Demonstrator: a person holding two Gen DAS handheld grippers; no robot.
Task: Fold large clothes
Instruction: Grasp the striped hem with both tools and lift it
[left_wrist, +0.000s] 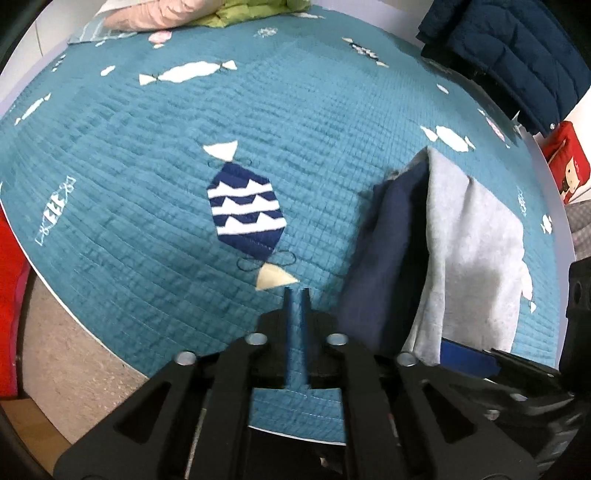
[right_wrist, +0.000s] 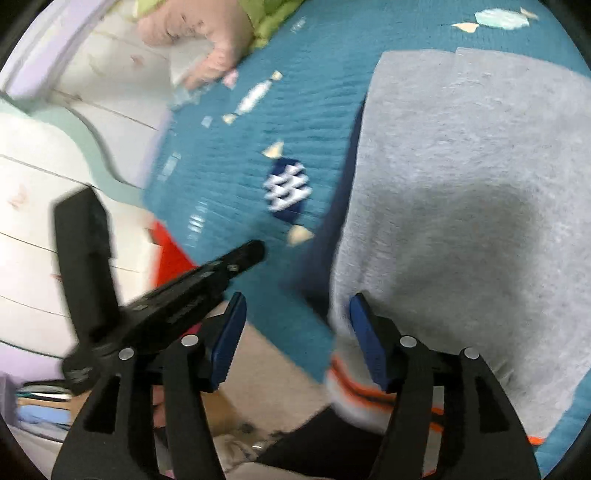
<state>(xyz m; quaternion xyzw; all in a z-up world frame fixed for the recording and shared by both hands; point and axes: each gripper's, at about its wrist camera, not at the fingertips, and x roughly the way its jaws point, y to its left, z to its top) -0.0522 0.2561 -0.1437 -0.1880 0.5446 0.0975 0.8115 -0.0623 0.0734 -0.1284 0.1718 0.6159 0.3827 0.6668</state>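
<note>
A grey garment (left_wrist: 472, 240) with a navy inner side lies folded on the teal quilt (left_wrist: 147, 184), to the right of my left gripper (left_wrist: 296, 293). That gripper hangs over bare quilt near the front edge, its fingers only a narrow gap apart with nothing between them. In the right wrist view the grey garment (right_wrist: 461, 166) fills the right half, and its orange-striped hem (right_wrist: 354, 387) sits at the quilt's edge. My right gripper (right_wrist: 295, 317) stands open wide there, with its right finger (right_wrist: 364, 332) against the garment's edge. The left gripper (right_wrist: 255, 253) shows as a blurred black shape to the left.
A navy puffer jacket (left_wrist: 517, 55) lies at the back right, and pink (left_wrist: 155, 14) and green (left_wrist: 251, 11) items at the back. Red cloth (left_wrist: 11, 295) hangs at the left, and a red box (left_wrist: 565, 162) is at the right. Beige floor (left_wrist: 74, 369) lies below the edge. White furniture (right_wrist: 55, 147) stands at the left.
</note>
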